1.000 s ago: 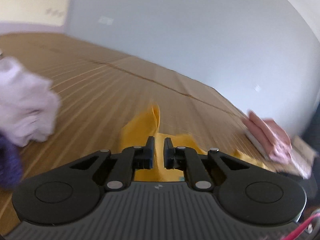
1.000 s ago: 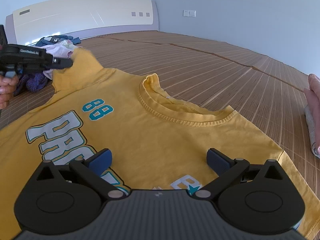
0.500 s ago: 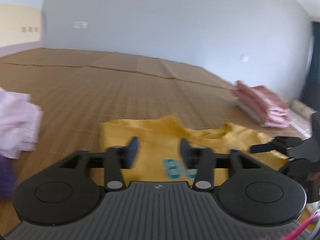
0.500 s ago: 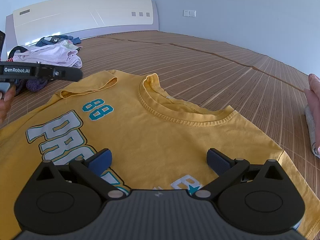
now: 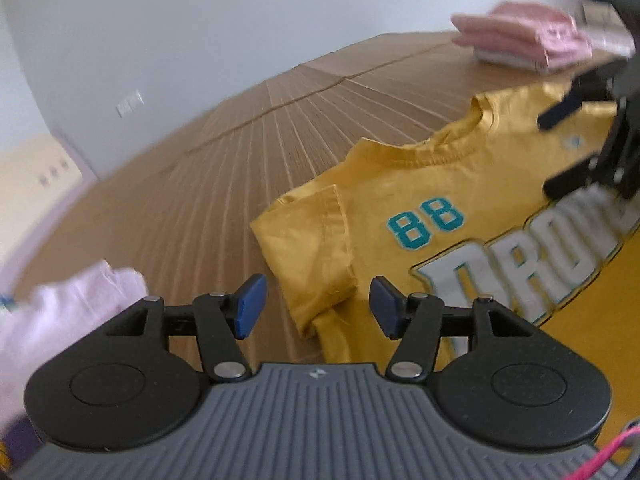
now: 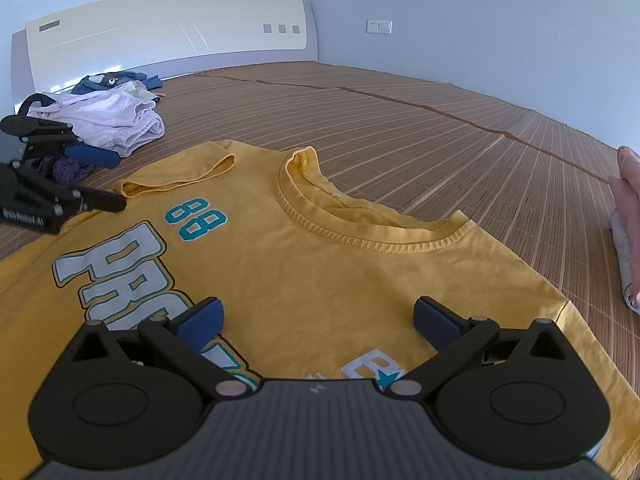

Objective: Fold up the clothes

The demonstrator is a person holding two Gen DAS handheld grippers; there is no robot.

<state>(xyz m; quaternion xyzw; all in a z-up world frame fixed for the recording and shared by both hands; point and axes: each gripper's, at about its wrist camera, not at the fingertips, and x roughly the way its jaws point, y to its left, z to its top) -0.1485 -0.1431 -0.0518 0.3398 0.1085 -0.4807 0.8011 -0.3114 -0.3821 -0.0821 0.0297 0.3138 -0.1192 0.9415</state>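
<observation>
Covering most of the scene, woven mat (image 6: 460, 128) carries everything; yellow T-shirt (image 6: 304, 280) lies face-up on it, print and "88" showing, collar toward the far wall. Unfolded pile of clothes (image 6: 112, 120) sits on the mat beyond the shirt's left shoulder; folded pink stack (image 5: 520, 40) well apart on the other side. Left sleeve (image 5: 316, 248) is turned in over the chest, its fold rumpled, not flat. Right gripper (image 6: 316, 320) hovers over the lower chest, jaws spread wide, holding nothing. Left gripper (image 5: 316, 306) is released too, jaws apart, poised just beside the sleeve hem. Risk, as judged: pinching only the top layer at the sleeve would drag the loose fold open again; a skewed side fold would follow if the collar bunch (image 6: 304, 164) isn't flattened first. Left view blurred, so clearance above the fabric can't be read.
</observation>
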